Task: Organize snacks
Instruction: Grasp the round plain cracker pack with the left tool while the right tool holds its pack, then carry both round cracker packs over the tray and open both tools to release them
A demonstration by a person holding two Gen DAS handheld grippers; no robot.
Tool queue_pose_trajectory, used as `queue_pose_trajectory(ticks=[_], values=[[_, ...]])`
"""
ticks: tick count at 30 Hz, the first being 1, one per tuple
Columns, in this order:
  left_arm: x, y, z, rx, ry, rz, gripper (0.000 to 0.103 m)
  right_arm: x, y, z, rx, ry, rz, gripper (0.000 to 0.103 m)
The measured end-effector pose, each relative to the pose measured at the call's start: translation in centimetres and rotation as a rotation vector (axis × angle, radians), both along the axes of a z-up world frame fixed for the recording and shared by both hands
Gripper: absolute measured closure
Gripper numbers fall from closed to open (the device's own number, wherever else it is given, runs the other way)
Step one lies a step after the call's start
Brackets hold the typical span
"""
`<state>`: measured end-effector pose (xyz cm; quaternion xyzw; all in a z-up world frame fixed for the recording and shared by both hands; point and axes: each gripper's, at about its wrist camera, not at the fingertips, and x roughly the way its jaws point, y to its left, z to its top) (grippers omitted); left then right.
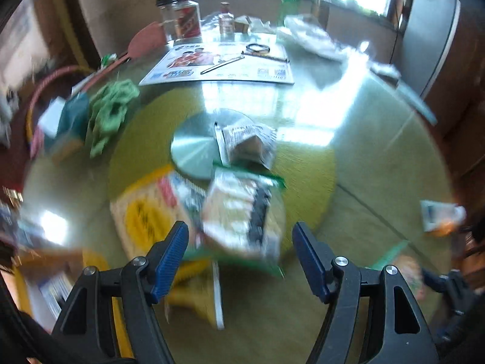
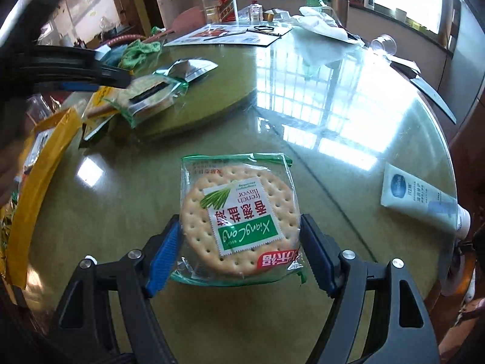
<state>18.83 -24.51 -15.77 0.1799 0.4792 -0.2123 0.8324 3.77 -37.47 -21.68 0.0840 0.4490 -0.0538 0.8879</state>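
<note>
In the right wrist view my right gripper (image 2: 241, 242) is shut on a green-edged cracker pack (image 2: 239, 215), a round biscuit in clear wrap, held just above the glass table (image 2: 348, 151). In the left wrist view, which is blurred, my left gripper (image 1: 241, 239) is open above a pile of snacks: a green-edged cracker pack (image 1: 242, 212) on top, a yellow packet (image 1: 145, 212) under it and a silver packet (image 1: 245, 145) behind. The left gripper (image 2: 78, 85) also shows at the left of the right wrist view, over that pile (image 2: 148, 94).
A green turntable (image 1: 306, 182) carries the pile. Behind it lie a green cloth (image 1: 110, 112), a printed sheet (image 1: 224, 63), bottles and a jar (image 1: 178, 18). A white tube (image 2: 421, 200) lies at the right. Yellow bags (image 2: 39, 163) lie at the left edge.
</note>
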Motion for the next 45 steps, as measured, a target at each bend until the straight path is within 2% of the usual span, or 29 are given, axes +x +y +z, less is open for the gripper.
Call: queue_pose_trajectory(ticks=[4,10,12,16,20,25,28,32,38,42,45], values=[[2.2,-1.8,-2.5,0.105,0.061,-0.044,0.032,-0.2,-0.4,0.0,0.02,-0.015,0.008,0.027],[0.5,-3.3,-3.5,0.106,0.11,-0.115,0.026,-0.6,-0.4,0.0,0.024,-0.035,0.021,0.027],[-0.4,-3.7,-4.3,0.157,0.117,-0.134,0.024,-0.7,-0.3,0.0,0.023,-0.037,0.022,0.027],[-1.2,-3.6,-4.4,0.116,0.13,-0.134,0.024,-1.0,0.0,-0.1,0.017,-0.035,0.03,0.026],[-2.0,-2.7,-4.7,0.049,0.148,-0.081,0.025,-1.3,0.3,-0.1,0.007,-0.035,0.04,0.025],[-5.2,-1.1,-4.7,0.025,0.125,-0.049,0.027,-1.3,0.3,-0.1,0.0,-0.033,0.048,0.025],[-7.1,0.4,-4.5,0.026,0.133,-0.021,0.027,-0.9,1.0,-0.2,-0.055,-0.016,0.073,0.024],[-8.9,2.7,-4.4,0.014,0.141,0.022,0.027,-0.1,1.2,-0.2,-0.078,0.002,0.077,0.024],[-11.1,6.9,-4.0,-0.075,0.143,0.111,0.027,-0.2,2.5,-0.3,-0.097,0.013,0.092,0.026],[-12.0,9.3,-2.8,-0.181,0.116,0.161,0.027,-1.2,3.2,-0.3,-0.076,-0.001,0.097,0.027],[-12.8,10.8,-1.5,-0.233,0.092,0.188,0.027,-1.9,3.0,0.0,0.043,-0.03,0.102,0.027]])
